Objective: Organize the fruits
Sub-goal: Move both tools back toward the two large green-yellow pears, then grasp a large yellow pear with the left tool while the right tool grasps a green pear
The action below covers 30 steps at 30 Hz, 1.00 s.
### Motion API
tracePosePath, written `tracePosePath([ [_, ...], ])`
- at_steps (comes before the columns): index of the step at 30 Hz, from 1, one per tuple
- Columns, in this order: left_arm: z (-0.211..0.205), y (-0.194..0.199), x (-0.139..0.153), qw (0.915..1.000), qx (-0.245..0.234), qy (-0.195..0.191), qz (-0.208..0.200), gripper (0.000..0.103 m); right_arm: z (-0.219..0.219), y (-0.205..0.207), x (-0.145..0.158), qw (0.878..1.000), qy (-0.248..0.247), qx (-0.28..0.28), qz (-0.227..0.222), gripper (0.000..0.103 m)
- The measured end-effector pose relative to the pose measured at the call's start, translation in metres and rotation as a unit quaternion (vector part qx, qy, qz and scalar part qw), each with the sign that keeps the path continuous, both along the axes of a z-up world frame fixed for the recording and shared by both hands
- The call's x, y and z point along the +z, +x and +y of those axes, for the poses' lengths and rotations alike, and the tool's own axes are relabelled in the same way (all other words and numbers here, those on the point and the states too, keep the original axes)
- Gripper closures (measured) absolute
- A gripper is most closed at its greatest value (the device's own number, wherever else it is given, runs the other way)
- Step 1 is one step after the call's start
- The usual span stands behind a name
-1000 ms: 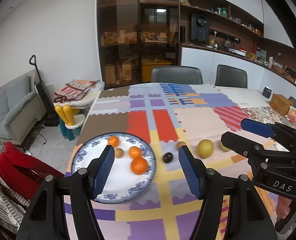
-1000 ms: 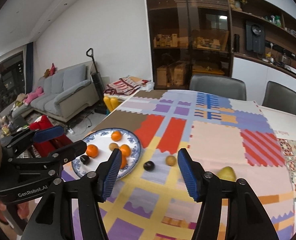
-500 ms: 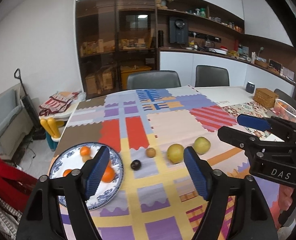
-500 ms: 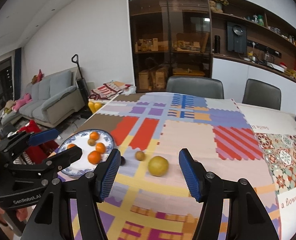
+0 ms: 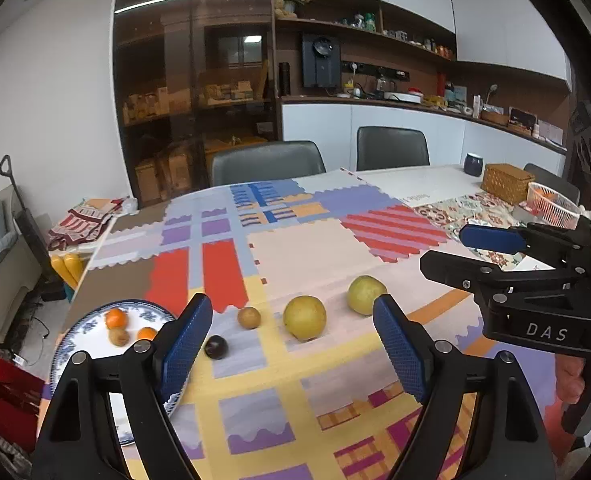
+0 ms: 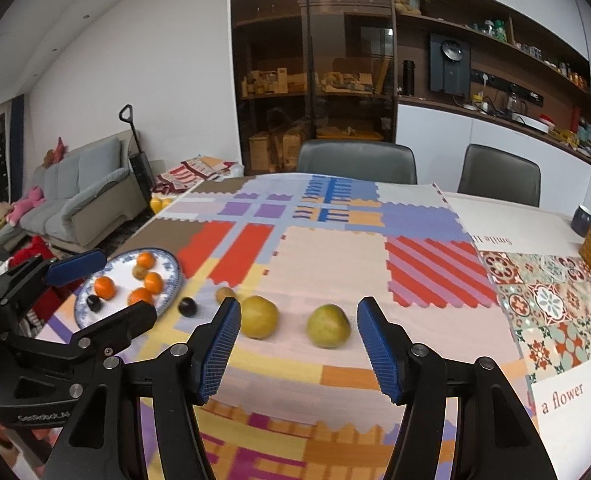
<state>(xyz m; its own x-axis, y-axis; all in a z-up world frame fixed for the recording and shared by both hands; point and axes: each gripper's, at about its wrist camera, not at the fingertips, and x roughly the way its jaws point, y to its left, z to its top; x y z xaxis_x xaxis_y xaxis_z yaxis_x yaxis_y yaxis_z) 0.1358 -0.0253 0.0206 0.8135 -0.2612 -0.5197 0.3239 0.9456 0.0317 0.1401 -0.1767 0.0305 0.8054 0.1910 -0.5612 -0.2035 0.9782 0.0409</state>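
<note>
A blue-patterned white plate (image 6: 167, 300) (image 5: 71, 344) at the table's left holds several oranges, a kiwi and a dark plum. On the cloth to its right lie a dark plum (image 6: 187, 307) (image 5: 216, 347), a kiwi (image 6: 225, 293) (image 5: 249, 317) and two yellow-green pears (image 6: 258, 316) (image 6: 328, 325) (image 5: 305, 317) (image 5: 365, 294). My right gripper (image 6: 298, 348) is open and empty above the table, with the pears just beyond it. My left gripper (image 5: 291, 346) is open and empty, facing the loose fruit. Each gripper shows in the other's view: the left (image 6: 83, 292) and the right (image 5: 459, 252).
A patchwork cloth (image 6: 335, 248) covers the table. A wicker box (image 5: 505, 182), a dark mug (image 5: 472, 163) and a white mesh basket (image 5: 553, 204) stand at the far right. Two grey chairs (image 6: 357, 162) stand behind the table. A sofa (image 6: 79, 196) is off to the left.
Both grippers have swung right, from over the plate toward the loose fruit and pears. Both stay open and empty.
</note>
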Motion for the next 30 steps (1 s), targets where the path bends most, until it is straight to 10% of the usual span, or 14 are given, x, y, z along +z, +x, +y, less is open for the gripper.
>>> tracePosePath([
  [30, -0.035, 0.093, -0.090, 0.9911, -0.074, 0.056, 0.095, 0.045, -0.013, 0.079, -0.098, 0.993, -0.020, 0.021, 0.111, 0.042],
])
